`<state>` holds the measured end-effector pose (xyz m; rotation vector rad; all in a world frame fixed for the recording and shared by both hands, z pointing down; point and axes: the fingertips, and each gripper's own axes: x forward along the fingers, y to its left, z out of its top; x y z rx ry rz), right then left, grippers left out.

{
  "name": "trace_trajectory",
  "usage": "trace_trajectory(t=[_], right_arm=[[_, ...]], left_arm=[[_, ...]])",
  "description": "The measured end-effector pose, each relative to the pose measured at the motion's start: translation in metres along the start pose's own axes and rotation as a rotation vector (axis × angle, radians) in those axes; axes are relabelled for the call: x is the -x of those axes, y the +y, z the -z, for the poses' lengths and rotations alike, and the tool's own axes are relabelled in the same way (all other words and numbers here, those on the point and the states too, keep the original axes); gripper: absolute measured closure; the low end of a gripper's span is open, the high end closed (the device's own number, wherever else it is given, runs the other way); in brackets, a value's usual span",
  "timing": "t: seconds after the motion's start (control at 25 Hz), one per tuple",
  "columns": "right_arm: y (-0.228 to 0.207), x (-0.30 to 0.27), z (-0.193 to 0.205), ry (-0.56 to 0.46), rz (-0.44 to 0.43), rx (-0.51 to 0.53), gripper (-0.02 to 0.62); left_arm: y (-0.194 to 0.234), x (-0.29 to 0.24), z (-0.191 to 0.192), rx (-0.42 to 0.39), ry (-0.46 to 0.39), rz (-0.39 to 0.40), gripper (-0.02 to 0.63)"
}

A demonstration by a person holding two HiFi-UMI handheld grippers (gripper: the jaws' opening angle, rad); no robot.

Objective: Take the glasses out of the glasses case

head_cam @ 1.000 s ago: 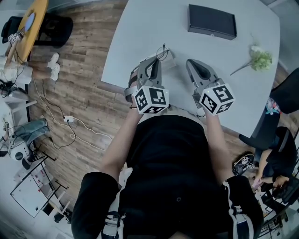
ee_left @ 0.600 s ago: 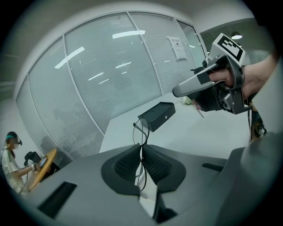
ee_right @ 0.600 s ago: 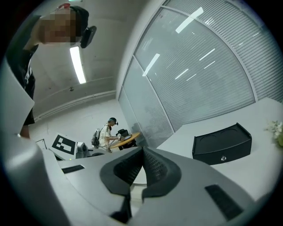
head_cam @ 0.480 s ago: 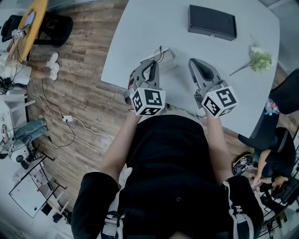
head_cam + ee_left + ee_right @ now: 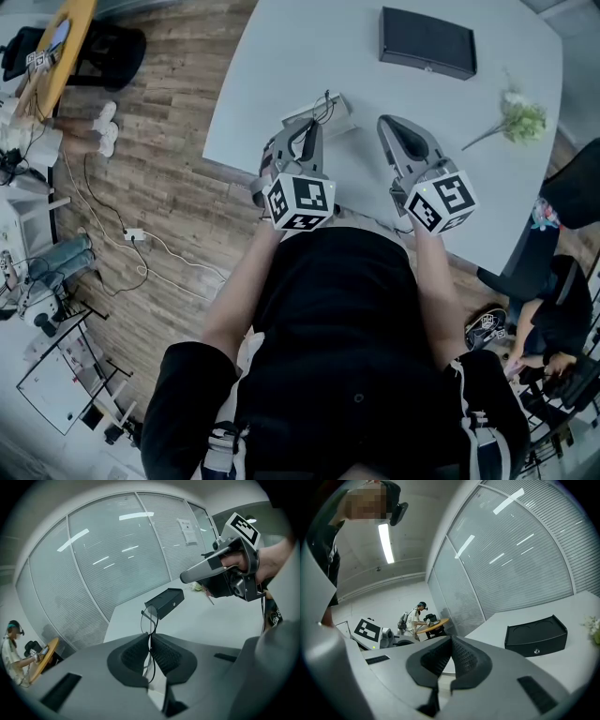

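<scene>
Thin black wire glasses point(image 5: 149, 620) stick up from between the pads of my left gripper point(image 5: 150, 638), which is shut on them. In the head view the glasses point(image 5: 323, 105) hang at the tip of the left gripper point(image 5: 314, 127), over the table's near left corner, with a pale rectangular patch under them. The black glasses case point(image 5: 427, 42) lies at the far side of the white table point(image 5: 469, 169), apart from both grippers. My right gripper point(image 5: 395, 125) hovers level beside the left one. Its pads point(image 5: 461, 656) meet with nothing between them.
A small sprig of pale flowers point(image 5: 520, 119) lies on the table's right side. Wooden floor point(image 5: 169, 187) drops away left of the table edge. Glass walls with blinds point(image 5: 117, 555) stand behind the table, and a person point(image 5: 412, 617) sits at a round table far off.
The left gripper has rolled a little with the glasses still clamped. The right gripper has stayed almost where it was.
</scene>
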<state>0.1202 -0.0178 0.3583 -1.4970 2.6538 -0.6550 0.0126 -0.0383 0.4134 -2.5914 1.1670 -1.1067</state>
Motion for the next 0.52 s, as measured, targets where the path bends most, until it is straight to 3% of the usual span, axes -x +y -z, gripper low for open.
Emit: trace_trajectory(t=[0.52], right_arm=[[0.0005,-0.001,0.0021,0.009,0.006,0.02,0.58]], left_arm=[[0.0003,0.0004,0.0025,-0.001,0.002,0.003,0.568]])
